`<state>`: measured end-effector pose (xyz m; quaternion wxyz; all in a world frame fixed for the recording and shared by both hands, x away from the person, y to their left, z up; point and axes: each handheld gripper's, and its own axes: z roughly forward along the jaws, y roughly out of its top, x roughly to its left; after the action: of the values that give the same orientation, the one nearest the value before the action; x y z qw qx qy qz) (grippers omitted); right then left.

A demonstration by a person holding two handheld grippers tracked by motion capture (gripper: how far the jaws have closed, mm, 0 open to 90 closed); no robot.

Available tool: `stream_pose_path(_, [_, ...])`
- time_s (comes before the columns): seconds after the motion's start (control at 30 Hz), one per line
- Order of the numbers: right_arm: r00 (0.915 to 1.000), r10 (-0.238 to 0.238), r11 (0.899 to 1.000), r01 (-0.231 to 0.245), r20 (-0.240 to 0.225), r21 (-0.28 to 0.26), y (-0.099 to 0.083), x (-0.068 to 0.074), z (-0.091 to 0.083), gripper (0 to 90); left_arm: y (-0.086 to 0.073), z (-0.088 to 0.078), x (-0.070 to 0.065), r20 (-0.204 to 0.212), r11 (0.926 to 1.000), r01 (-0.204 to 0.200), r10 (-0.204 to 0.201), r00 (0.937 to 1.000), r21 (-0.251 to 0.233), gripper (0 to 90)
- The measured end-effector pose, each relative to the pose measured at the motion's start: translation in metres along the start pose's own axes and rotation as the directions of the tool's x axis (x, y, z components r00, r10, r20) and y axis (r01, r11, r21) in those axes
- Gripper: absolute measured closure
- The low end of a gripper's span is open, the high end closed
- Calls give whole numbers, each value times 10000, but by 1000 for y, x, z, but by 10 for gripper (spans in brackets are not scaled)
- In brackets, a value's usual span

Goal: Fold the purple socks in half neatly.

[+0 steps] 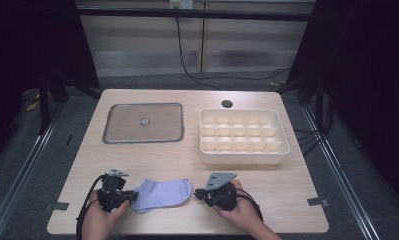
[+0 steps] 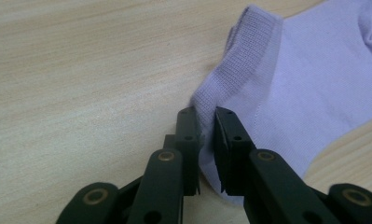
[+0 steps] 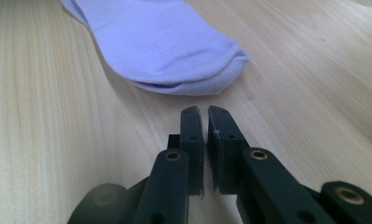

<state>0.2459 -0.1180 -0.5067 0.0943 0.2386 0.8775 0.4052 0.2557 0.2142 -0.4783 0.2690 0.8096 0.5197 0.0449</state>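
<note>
Between left tool [image 2: 206,122] pinching its cuff and empty closed right tool [image 3: 203,120], lilac sock [image 1: 163,194].

**What we cannot see or tell**

We lose the person's forearms at the bottom edge of the high view. In the left gripper view, the sock [image 2: 286,93] runs off the top and right edges, and the strip of its edge between the jaws is hidden by them. In the right gripper view, the same sock is cut off at the top edge, so we see only its rounded end. The small round mark at the middle of the grey tray [image 1: 143,123] is too small for us to identify. The floor around the table [image 1: 137,155] is too dark to read.
</note>
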Motion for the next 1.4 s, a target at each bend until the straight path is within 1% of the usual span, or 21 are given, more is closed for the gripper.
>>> stream_pose_path(0.07, [10000, 59, 10000, -59, -11, -16, 0, 0, 1, 865, 0, 0, 1, 96, 10000, 93, -93, 9999, 37, 819])
stream_pose_path(0.13, [10000, -87, 10000, 87, -44, 1, 1, 1, 1, 900, 1, 0, 0, 54, 9997, 221, -221, 9997, 75, 823])
stream_pose_path(0.17, [9997, -152, 9999, 151, 184, 65, 2, 4, 2, 900, 1, 0, 1, 69, 9995, 289, -290, 9996, 143, 825])
stream_pose_path(0.2, [9997, -152, 9999, 151, 184, 65, 2, 4, 2, 900, 2, 0, 0, 35, 9995, 272, -272, 9996, 173, 825])
stream_pose_path(0.27, [9986, -369, 9992, 364, 366, 139, 4, 6, 3, 900, 3, 0, 0, 56, 9994, 297, -298, 9995, 162, 826])
stream_pose_path(0.3, [9986, -347, 9993, 342, 391, 146, 4, 6, 3, 900, 3, -1, -1, 78, 9995, 291, -292, 9995, 146, 829])
stream_pose_path(0.37, [9993, -211, 9998, 209, 320, 36, 4, 5, 3, 900, 4, -4, 0, 250, 9995, 262, -267, 9993, 182, 832])
stream_pose_path(0.4, [9995, -174, 9998, 173, 259, 9, 3, 4, 3, 900, 5, -6, -1, 363, 9993, 367, -368, 9987, 49, 833])
stream_pose_path(0.43, [9999, 28, 9999, -27, 100, -116, 1, 2, 3, 900, 6, -8, -1, 461, 9993, 379, -378, 9982, 7, 832])
stream_pose_path(0.5, [10000, 26, 9999, -25, 80, -112, 1, 1, 3, 900, 7, -12, -1, 611, 9993, 363, -357, 9975, -91, 832])
stream_pose_path(0.63, [10000, -5, 9999, 6, 59, -116, 1, 0, 3, 900, 10, -17, -1, 1112, 9989, 409, -384, 9931, -206, 831])
stream_pose_path(0.7, [10000, 50, 9999, -50, 37, -118, 1, 0, 3, 900, 11, -18, -3, 1211, 9990, 400, -371, 9920, -214, 831])
stream_pose_path(0.73, [10000, 30, 9999, -30, 28, -109, 1, 0, 3, 900, 11, -18, -3, 1196, 9992, 325, -296, 9924, -224, 832])
stream_pose_path(0.9, [10000, 43, 9999, -42, 15, -117, 1, 0, 3, 900, 15, -22, -8, 1487, 9992, 315, -272, 9885, -261, 832])
stream_pose_path(0.97, [10000, 28, 9999, -27, 3, -110, 1, 0, 3, 900, 16, -23, -10, 1512, 9993, 250, -204, 9883, -287, 832])
stream_pose_path(1.1, [10000, 4, 9999, -4, 12, -112, 1, 0, 3, 900, 18, -24, -13, 1736, 9992, 268, -214, 9846, -289, 833])
stream_pose_path(1.27, [10000, -11, 9999, 11, 49, -122, 1, 0, 3, 900, 21, -23, -16, 1865, 9992, 296, -241, 9822, -271, 834])
stream_pose_path(1.3, [10000, -39, 9999, 40, 29, -126, 1, 0, 3, 900, 22, -23, -16, 1874, 9994, 228, -174, 9821, -270, 835])
stream_pose_path(1.33, [10000, -46, 9999, 46, 36, -126, 1, 0, 3, 900, 22, -23, -17, 1954, 9994, 273, -224, 9805, -226, 835])
stream_pose_path(1.4, [10000, -28, 9999, 28, 45, -119, 1, 1, 3, 900, 24, -23, -18, 1948, 9994, 231, -177, 9807, -256, 835])
